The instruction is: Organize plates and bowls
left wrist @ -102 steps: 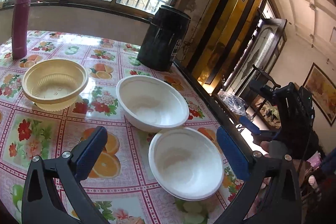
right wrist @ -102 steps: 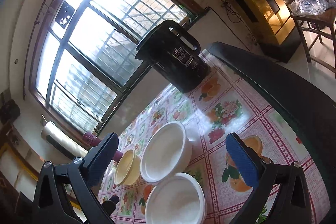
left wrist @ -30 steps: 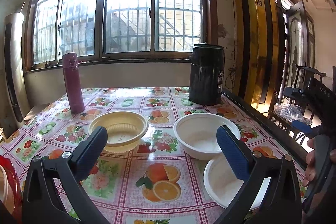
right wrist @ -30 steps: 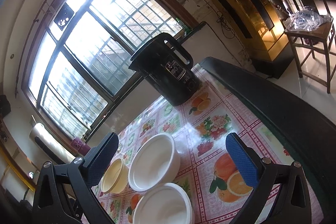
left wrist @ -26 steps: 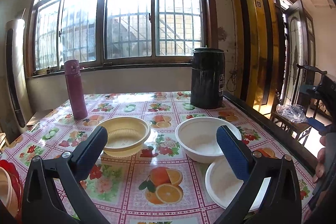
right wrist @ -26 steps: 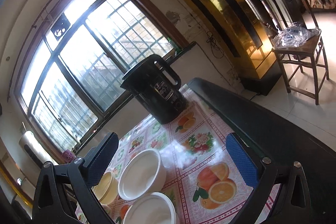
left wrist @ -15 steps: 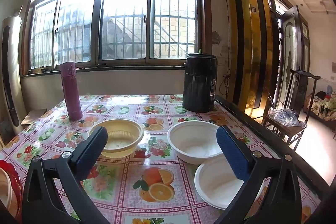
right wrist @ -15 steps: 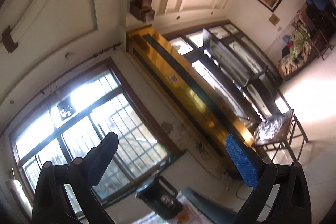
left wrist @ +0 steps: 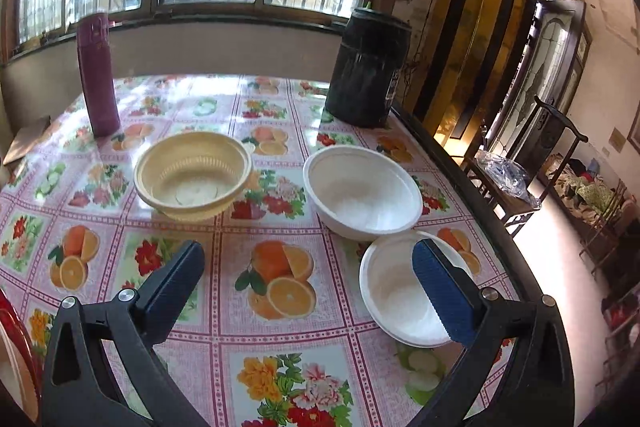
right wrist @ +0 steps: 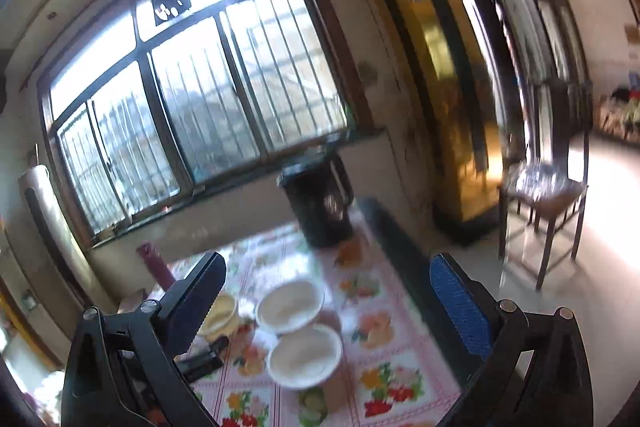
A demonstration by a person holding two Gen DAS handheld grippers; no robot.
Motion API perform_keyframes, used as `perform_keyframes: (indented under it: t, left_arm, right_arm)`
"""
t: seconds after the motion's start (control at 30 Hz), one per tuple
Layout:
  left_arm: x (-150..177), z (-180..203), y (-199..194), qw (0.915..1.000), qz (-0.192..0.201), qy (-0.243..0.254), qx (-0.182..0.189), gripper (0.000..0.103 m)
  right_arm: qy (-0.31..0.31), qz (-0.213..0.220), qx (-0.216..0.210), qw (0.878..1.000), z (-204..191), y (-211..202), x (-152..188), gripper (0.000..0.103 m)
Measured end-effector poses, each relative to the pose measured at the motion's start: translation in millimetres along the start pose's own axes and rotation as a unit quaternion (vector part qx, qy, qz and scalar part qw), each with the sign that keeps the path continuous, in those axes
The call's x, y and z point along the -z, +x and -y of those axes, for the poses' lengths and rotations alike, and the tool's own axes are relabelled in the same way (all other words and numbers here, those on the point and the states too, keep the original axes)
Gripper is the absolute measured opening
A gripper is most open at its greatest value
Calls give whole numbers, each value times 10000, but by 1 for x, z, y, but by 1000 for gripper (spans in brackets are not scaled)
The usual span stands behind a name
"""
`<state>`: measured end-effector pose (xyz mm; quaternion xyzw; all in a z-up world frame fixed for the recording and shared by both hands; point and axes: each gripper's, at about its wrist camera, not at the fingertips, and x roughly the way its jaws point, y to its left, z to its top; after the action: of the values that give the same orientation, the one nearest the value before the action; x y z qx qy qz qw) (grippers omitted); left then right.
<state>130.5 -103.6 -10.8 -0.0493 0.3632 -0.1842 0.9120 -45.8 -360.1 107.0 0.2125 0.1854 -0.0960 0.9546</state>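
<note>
Standing mouth-up on the flowered tablecloth [left wrist: 280, 331], three round bowls sit in a loose cluster toward the table's right side, none tipped, and being round they have no long axis. The yellow bowl [left wrist: 193, 175] is on the left, well apart from the large white bowl [left wrist: 362, 193], with a strip of bare cloth between them. The small white bowl [left wrist: 400, 297] lies nearer the camera and just in front of the large one, their rims touching or almost so; I cannot tell which. It also sits close to the dark table edge [left wrist: 472, 187] on the right, with little cloth to spare there. The left gripper [left wrist: 308, 285] hovers above the cloth with its jaws spread wide and nothing between them; its right finger overlaps the small white bowl in the left wrist view, but contact cannot be judged. The right gripper [right wrist: 328, 301], seen in a blurred view from higher up, is likewise spread wide and empty, with both white bowls showing between its fingers far below. Farther back stand a maroon flask [left wrist: 98, 75] on the left and a black kettle [left wrist: 368, 67] on the right, both upright and clear of the bowls. Open cloth runs in front of the yellow bowl and between the left gripper's fingers. A red plate [left wrist: 12, 359] peeks in at the left edge.
</note>
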Motion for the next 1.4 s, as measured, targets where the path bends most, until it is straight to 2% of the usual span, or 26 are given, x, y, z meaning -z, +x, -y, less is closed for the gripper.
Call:
perform_keyframes:
  t: [0.1,0.17,0.27,0.57,0.83,1.1,1.23,1.4]
  left_arm:
    - [3,-6,18,9982,-490,-331,77,103]
    - [6,-2,24,9973,-608,-405,16,103]
    - [10,10,35,9976,-652,-180,-134,103]
    - [19,19,52,9954,-862,-53,-424,103]
    - [20,25,51,9952,-795,124,-553,103]
    - [18,27,46,9959,-691,134,-573,103]
    - [17,31,38,9967,-559,195,-556,103]
    - [23,29,42,9957,-702,230,-552,103]
  right_arm:
    - [550,-1214,9,9911,41,96,44,103]
    - [928,-1432,-230,9851,55,126,64,103]
    - [1060,-1462,-423,9826,60,148,79,103]
    - [955,-1499,-602,9822,62,174,101,103]
    - [1051,-1070,-868,9849,65,169,111,103]
    - [1118,-888,-1022,9845,69,166,113,103]
    - [1089,-888,-950,9855,69,166,114,103]
    - [1041,-827,-982,9862,69,164,113,103]
